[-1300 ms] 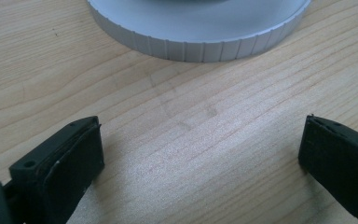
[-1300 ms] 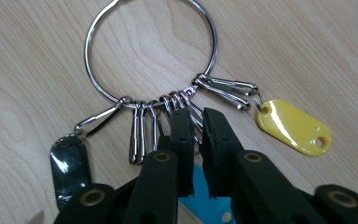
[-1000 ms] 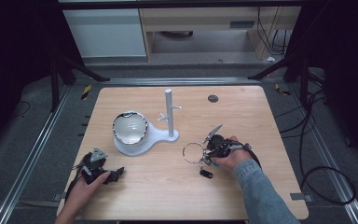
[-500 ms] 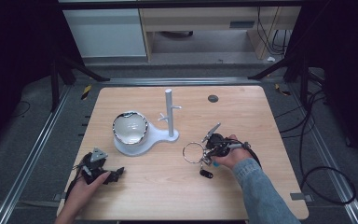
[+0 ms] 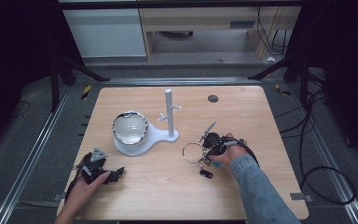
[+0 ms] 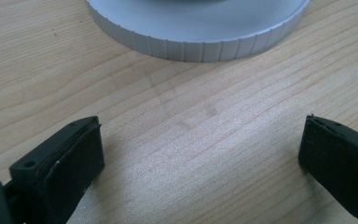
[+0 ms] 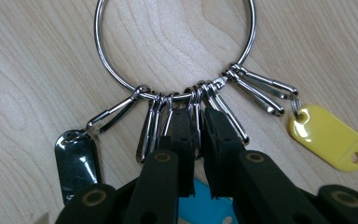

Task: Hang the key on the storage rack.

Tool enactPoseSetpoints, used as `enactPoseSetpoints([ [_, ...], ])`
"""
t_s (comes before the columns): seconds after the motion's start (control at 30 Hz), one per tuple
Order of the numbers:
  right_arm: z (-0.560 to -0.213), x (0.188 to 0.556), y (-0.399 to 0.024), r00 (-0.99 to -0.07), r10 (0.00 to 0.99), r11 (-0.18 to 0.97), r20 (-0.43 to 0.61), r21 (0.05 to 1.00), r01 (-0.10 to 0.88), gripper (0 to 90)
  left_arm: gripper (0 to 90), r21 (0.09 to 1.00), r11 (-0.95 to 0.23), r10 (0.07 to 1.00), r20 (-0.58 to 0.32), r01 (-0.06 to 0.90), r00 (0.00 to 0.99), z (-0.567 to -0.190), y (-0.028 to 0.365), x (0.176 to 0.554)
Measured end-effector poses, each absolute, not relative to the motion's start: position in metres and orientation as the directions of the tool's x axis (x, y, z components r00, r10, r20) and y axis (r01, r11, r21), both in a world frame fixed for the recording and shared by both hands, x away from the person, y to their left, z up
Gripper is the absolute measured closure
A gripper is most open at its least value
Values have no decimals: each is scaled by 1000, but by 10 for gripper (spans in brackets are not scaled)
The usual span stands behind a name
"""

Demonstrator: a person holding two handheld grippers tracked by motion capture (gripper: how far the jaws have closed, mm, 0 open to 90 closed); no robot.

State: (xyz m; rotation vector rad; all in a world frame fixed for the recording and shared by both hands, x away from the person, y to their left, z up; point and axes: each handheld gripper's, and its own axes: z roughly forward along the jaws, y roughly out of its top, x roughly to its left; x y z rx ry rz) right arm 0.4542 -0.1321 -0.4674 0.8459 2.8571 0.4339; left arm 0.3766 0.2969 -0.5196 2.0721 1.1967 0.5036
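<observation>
Right gripper (image 7: 196, 140) clamped on a clip of the key ring (image 7: 175, 49); left gripper (image 6: 200, 158) spread wide over bare surface (image 6: 200, 135).

The right gripper view reveals yellow (image 7: 330, 138), black (image 7: 76, 158) and blue (image 7: 205, 205) tags that blur from the high view. The ring lies flat at centre-right, its loop pointing away from the right hand (image 5: 226, 151), clips fanning back. The left hand (image 5: 86, 182) rests low at the near-left corner, facing the white stand's base (image 6: 200, 28).

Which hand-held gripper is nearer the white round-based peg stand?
Left. The left hand-held gripper sits just before the white round-based peg stand; the right hand-held gripper is farther, clamping the metal key ring.
</observation>
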Motion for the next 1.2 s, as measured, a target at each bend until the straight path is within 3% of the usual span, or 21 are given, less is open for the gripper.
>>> enactPoseSetpoints([
  [0.33,-466,460,-129,-832,554,804,-20,270,529,854,0,722,-344,865,-6,601,502,-520,297,377],
  [0.63,-458,459,-129,-832,555,795,16,287,535,870,0,722,-344,865,-5,601,502,-520,297,377],
  [1.2,-421,461,-135,-831,555,791,-21,323,520,885,0,721,-344,865,-5,601,502,-520,297,377],
])
